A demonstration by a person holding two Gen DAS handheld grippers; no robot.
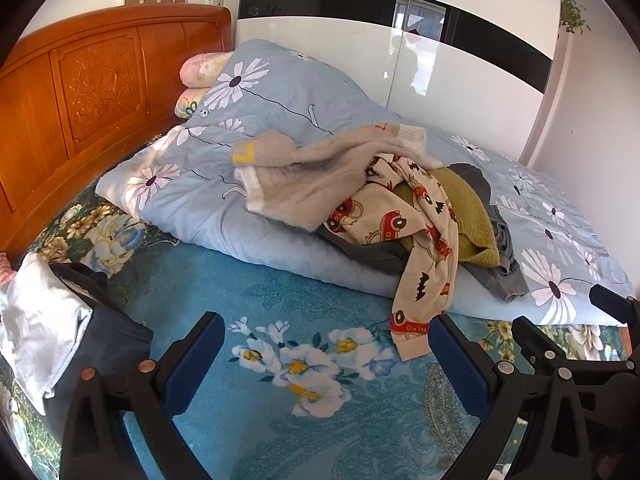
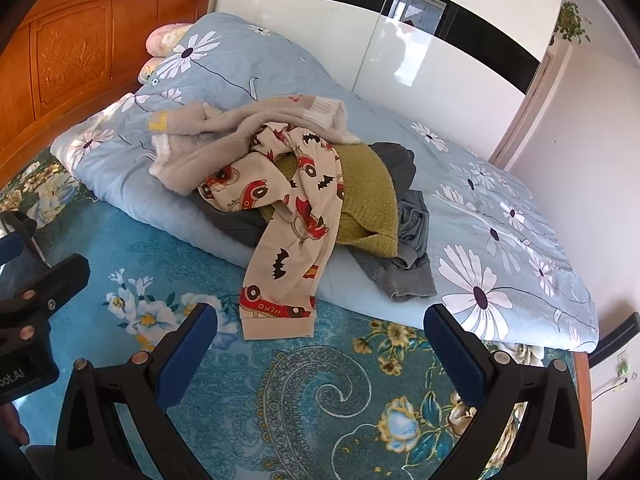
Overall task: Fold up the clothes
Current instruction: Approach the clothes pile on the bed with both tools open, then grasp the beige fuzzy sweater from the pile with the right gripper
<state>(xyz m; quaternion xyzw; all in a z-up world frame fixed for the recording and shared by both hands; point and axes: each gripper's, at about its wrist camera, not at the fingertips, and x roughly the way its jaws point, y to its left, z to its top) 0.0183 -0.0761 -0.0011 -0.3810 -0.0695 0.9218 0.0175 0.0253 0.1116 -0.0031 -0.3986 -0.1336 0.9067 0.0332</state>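
A heap of unfolded clothes lies on the light blue quilt [image 1: 280, 92] [image 2: 400, 148]: a fuzzy beige sweater [image 1: 320, 176] [image 2: 224, 128], cream pyjamas with red cars and bats [image 1: 420, 248] [image 2: 292, 232], an olive knit [image 1: 472, 216] [image 2: 368, 200] and grey garments [image 1: 508, 280] [image 2: 408, 272]. One pyjama leg hangs down onto the teal floral bedspread [image 1: 280, 400] [image 2: 320, 400]. My left gripper [image 1: 326, 344] is open and empty above the bedspread, in front of the heap. My right gripper [image 2: 320, 340] is open and empty, just short of the pyjama cuff.
A folded stack with a white garment [image 1: 36, 320] on dark cloth lies at the left. The orange wooden headboard [image 1: 80, 88] and pillows [image 1: 200, 68] are at the far left. A glossy white wardrobe [image 1: 440, 64] stands behind the bed.
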